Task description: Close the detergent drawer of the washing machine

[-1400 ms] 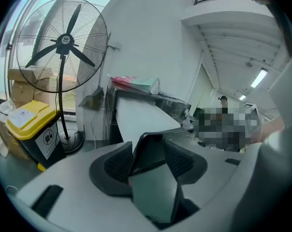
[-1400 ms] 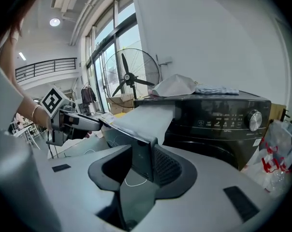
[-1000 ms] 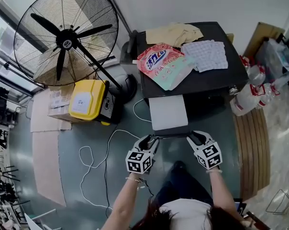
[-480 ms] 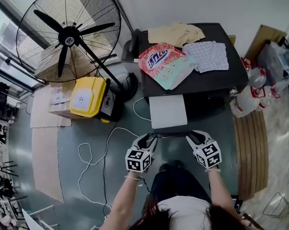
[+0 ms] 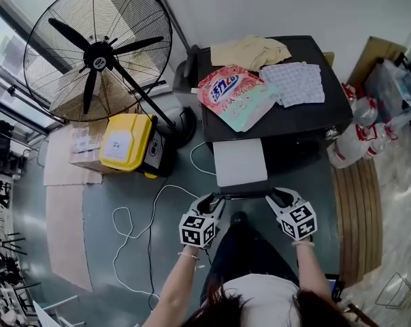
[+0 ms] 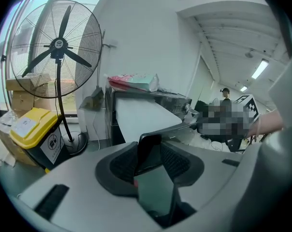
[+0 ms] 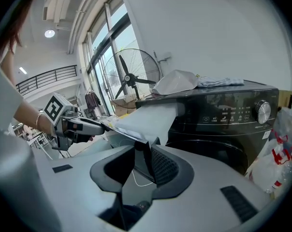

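Between left gripper (image 5: 216, 198) and right gripper (image 5: 274, 195), jaws clench the pale, pulled-out drawer (image 5: 239, 162).

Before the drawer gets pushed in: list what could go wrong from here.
The left tool and right tool each pinch one end of the drawer front. Uneven pushing could skew the far-extended detergent drawer and jam it. A thin-edge grip may also slip mid-push.

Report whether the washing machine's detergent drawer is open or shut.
Open: the detergent drawer sticks far out of the washing machine front, its pale top exposed.
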`<state>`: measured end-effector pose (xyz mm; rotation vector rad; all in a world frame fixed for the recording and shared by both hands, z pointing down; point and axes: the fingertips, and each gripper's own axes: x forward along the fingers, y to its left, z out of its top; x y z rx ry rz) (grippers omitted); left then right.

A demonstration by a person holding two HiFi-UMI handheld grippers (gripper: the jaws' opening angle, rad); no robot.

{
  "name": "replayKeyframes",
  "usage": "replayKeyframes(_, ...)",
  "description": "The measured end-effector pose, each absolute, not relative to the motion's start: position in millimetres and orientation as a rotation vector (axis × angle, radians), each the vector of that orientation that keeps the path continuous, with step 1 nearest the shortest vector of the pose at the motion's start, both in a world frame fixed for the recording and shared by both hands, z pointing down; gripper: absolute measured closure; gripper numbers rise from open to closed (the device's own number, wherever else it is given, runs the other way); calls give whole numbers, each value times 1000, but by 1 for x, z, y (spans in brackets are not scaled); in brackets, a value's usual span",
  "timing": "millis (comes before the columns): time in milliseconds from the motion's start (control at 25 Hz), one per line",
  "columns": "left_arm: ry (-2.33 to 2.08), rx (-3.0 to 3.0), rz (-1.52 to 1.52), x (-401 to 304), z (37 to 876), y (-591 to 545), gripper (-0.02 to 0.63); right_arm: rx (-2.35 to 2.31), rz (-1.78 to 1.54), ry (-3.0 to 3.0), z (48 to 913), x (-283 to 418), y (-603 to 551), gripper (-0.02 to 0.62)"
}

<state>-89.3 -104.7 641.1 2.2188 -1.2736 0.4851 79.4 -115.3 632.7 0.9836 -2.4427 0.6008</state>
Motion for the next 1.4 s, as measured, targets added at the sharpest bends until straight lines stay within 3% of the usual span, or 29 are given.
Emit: replayKeyframes(1400, -1279, 2245, 467, -96, 637, -160, 443, 1204, 666, -2442, 628, 74, -169, 457)
